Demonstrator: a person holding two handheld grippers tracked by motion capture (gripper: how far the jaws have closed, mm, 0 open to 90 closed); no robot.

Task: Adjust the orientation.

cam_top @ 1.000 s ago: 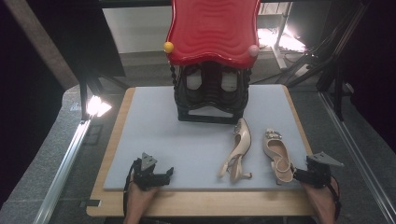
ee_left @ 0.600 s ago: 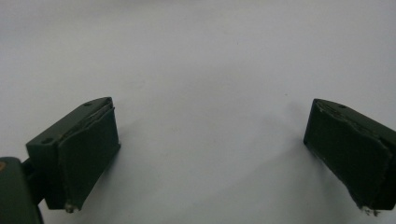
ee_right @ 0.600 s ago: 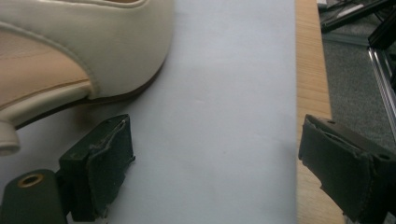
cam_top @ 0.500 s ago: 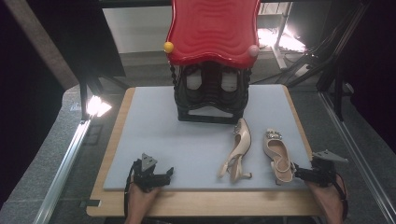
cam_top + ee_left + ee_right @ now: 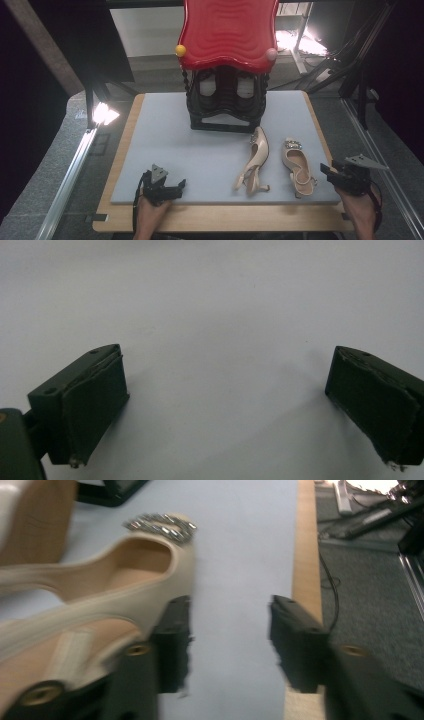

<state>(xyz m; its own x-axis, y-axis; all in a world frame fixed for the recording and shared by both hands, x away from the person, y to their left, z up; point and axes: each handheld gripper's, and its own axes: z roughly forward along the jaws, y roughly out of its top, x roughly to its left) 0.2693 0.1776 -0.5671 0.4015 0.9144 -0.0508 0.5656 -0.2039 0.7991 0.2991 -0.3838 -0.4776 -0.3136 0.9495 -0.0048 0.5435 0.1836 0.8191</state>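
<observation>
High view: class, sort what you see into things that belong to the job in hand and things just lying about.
Job in hand:
- upright shoe
- tipped shoe
- right gripper, nearest the upright shoe
- left gripper

Lying about:
- black rack under the red lid
- grey mat

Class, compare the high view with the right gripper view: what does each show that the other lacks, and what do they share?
High view alone: the red-topped black rack at the mat's far end, the left gripper at the near edge, and the second shoe whole, lying on its side.

Right gripper view alone: a close look along the right gripper, jaws partly apart and just closing with only mat between them, beside the jewelled shoe.

Both: that jewelled shoe, the grey mat and the wooden table edge.
</observation>
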